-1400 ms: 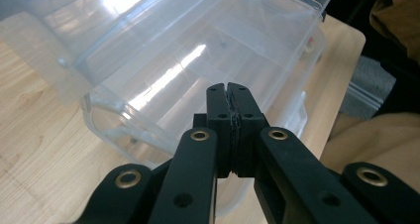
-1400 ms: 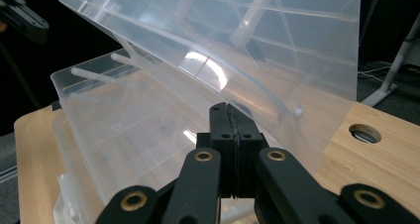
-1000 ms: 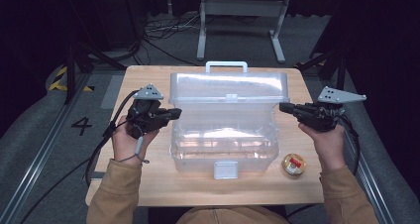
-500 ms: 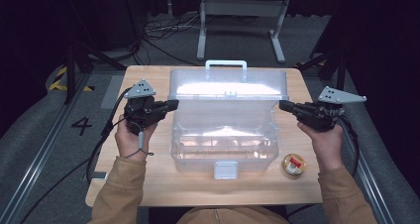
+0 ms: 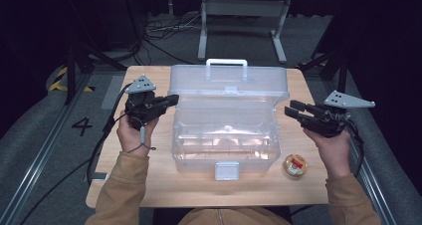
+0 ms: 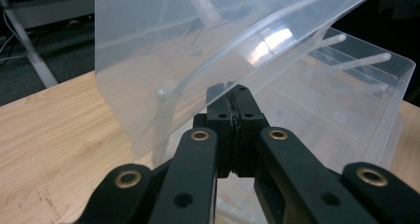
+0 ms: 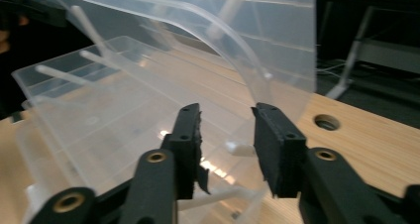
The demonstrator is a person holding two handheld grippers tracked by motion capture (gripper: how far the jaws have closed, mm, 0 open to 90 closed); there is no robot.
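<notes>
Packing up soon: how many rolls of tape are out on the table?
1. A small roll of tape lies on the table near its front right corner, just right of the clear box. Others may be hidden behind the raised lid.

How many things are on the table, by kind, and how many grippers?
Clear box: 1
Tape roll: 1
Grippers: 2, left gripper and right gripper
Total: 4
</notes>
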